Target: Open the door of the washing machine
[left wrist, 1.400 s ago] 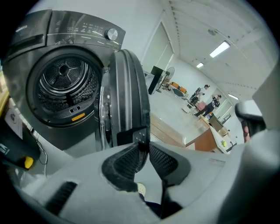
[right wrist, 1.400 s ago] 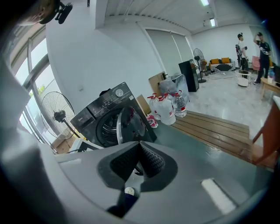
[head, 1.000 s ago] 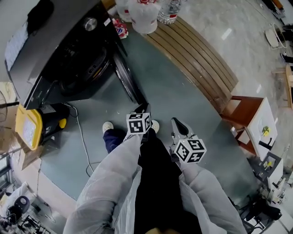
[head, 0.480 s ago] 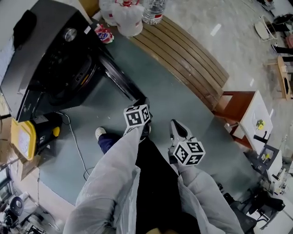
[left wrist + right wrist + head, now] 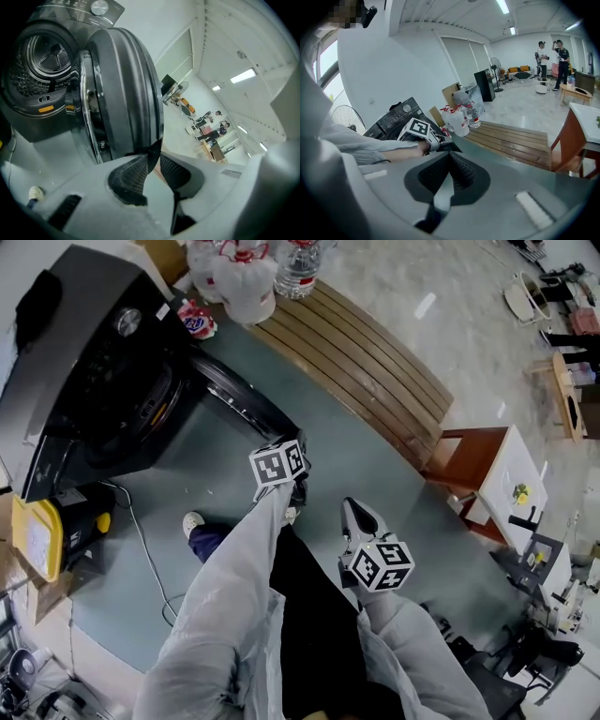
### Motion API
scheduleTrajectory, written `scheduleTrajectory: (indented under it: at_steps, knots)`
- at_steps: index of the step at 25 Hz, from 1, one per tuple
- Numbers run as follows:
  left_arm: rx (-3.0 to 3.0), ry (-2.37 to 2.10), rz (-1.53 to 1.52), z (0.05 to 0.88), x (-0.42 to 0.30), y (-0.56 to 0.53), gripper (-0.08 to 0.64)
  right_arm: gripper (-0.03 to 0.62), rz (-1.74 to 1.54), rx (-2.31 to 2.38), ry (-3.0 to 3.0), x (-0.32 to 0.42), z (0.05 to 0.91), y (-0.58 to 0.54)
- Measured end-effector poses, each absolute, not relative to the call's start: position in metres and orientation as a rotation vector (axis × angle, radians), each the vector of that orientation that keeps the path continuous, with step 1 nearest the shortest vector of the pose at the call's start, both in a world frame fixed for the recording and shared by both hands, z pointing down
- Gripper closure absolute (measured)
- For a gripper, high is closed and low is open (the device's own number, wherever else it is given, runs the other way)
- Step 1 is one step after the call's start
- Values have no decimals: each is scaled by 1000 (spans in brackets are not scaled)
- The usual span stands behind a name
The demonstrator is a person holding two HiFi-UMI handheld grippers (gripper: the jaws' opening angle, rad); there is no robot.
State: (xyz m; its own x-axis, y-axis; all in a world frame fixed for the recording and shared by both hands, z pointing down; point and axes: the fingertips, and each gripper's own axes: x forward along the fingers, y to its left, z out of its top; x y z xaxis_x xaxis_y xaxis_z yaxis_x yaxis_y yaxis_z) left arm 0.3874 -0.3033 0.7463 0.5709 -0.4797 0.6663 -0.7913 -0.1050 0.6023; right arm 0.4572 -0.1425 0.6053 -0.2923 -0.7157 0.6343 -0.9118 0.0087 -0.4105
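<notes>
The dark grey washing machine [image 5: 84, 381] stands at the upper left, its round door [image 5: 234, 399] swung out toward me. My left gripper [image 5: 289, 444] sits at the door's free edge. In the left gripper view the door [image 5: 122, 84] stands edge-on before the open drum [image 5: 47, 56], and my left gripper [image 5: 157, 157] is shut on the door's dark rim. My right gripper [image 5: 354, 514] hangs lower right, away from the machine. In its own view the right gripper [image 5: 450, 157] is shut with nothing in it, and the left gripper's marker cube [image 5: 417, 129] shows ahead.
A slatted wooden bench [image 5: 366, 362] runs behind the door, with water bottles [image 5: 244, 277] at its far end. A yellow box [image 5: 33, 540] and a cable [image 5: 141, 540] lie left of the machine. A brown and white table [image 5: 478, 465] stands right. People [image 5: 548, 56] stand far off.
The door has swung further out from the machine, and my left gripper has moved along with its edge. My right gripper has drifted a little.
</notes>
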Motion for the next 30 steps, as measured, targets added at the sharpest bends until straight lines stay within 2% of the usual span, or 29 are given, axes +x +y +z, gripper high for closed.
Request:
scheduleTrajectory:
  at_steps: [8,9,12,17,22,30]
  knots:
    - [1785,-996,318,742,410,-327,492,583,1089,1719,-2042,468,600,-136]
    - [1790,-970,307,740,412,-326,479,583,1084,1722,-2044,469,599,-135]
    - [1804,-868,304,731,422,-311,345,583,1081,1738,-2051,476,594,-132]
    - [1871,-771,322,698,407,-261,341,583,1095,1761,-2089,474,581,-140]
    - [1945,-785,305,641,345,-220,354,583,1107,1703,-2165,448,563,-162]
    - [2089,-1152,193,523,172,-227,409,583,989,1498,-2412,352,509,-227]
